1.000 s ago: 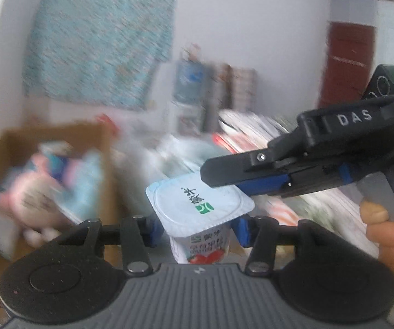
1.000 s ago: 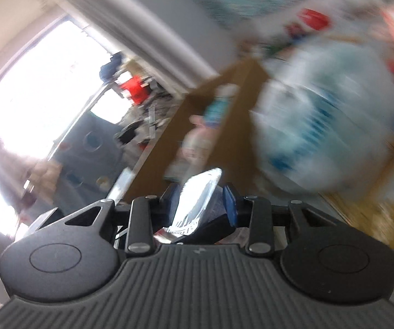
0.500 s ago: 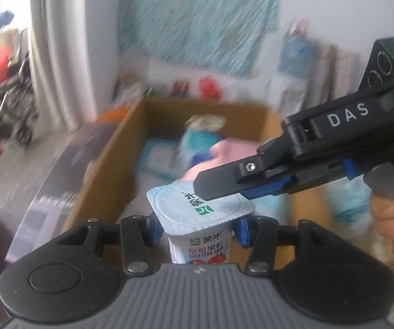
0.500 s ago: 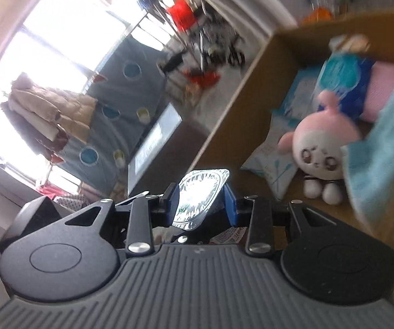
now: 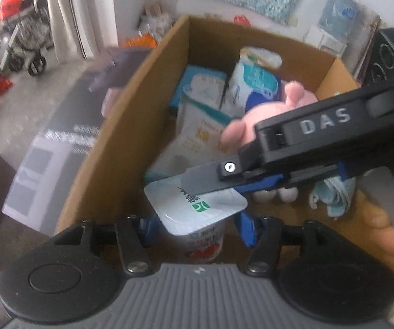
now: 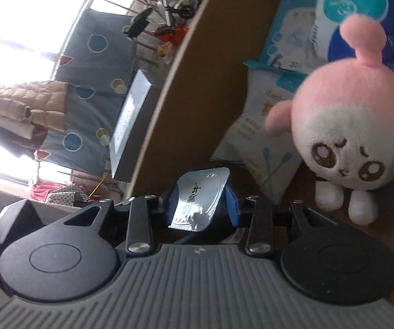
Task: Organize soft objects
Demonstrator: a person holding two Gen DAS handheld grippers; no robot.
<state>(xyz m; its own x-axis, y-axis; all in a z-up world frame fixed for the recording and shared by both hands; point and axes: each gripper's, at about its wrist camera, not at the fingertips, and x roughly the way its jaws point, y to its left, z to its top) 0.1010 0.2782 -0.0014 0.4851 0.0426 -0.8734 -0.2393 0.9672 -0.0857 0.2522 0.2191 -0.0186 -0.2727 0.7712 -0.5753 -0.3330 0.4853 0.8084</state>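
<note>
Left wrist view: the yogurt cup (image 5: 197, 216) is seen between the left gripper (image 5: 194, 226) pads, just opened and now apart — a drop over the cardboard box (image 5: 131, 126) is risked.

Right wrist view: the foil lid (image 6: 198, 200) is clamped by the right gripper (image 6: 201, 205), beside the pink plush toy (image 6: 353, 137) — tearing is possible.

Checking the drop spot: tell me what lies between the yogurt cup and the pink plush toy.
In the right wrist view, a white tissue pack lies between the yogurt cup and the pink plush toy.
</note>
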